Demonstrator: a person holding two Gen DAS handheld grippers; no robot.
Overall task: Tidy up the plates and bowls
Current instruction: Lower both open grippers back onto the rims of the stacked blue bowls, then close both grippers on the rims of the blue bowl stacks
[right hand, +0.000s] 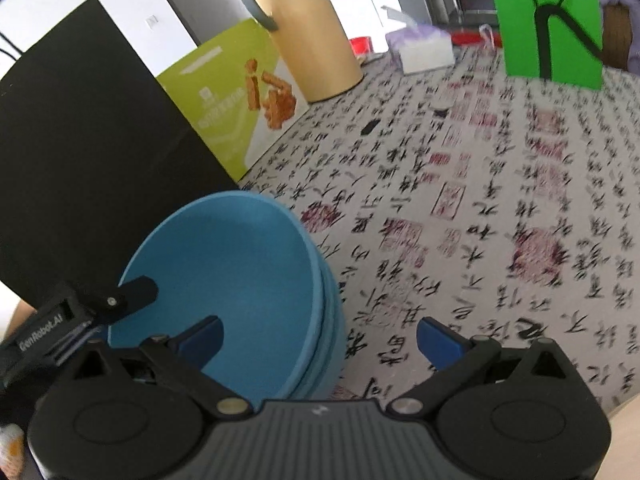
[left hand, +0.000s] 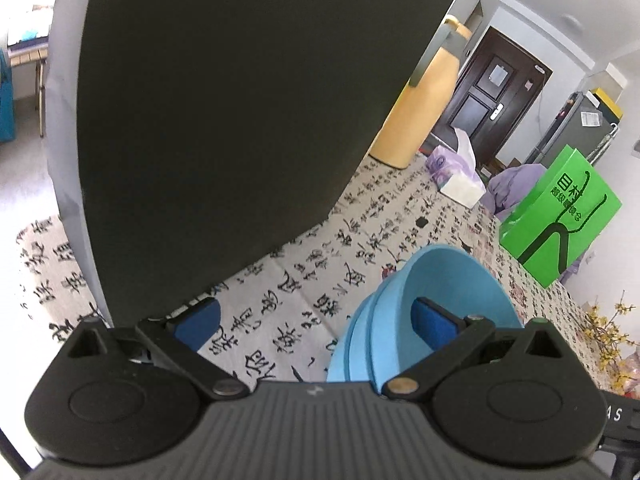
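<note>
Closest to us in the left wrist view we see the left gripper [left hand: 316, 322], and its two blue pads stand wide apart, with nothing pressed between them. Its right pad [left hand: 434, 326] sits inside the stack of blue bowls [left hand: 452, 280], while the left pad is over the bare tablecloth [left hand: 360, 216], so the bowl wall is between the jaws but not squeezed. We count several nested rims at the side of the stack, though we cannot tell the exact number. In the right wrist view the right gripper [right hand: 320, 338] is also spread open and holds nothing; its left pad [right hand: 204, 338] is over the inside of the same bowls [right hand: 224, 272], and its right pad is over the cloth. We also see there one finger of the left gripper [right hand: 132, 294] reaching over the rim of the top bowl from the left. The stack rests on the cloth printed with black and red calligraphy, just beside a tall black panel [left hand: 224, 92]. Farther back on the table stand a yellow jug [right hand: 308, 36] with a grey handle, a light green box [right hand: 236, 92], a tissue box [right hand: 424, 46] and a bright green paper bag [left hand: 560, 216].
</note>
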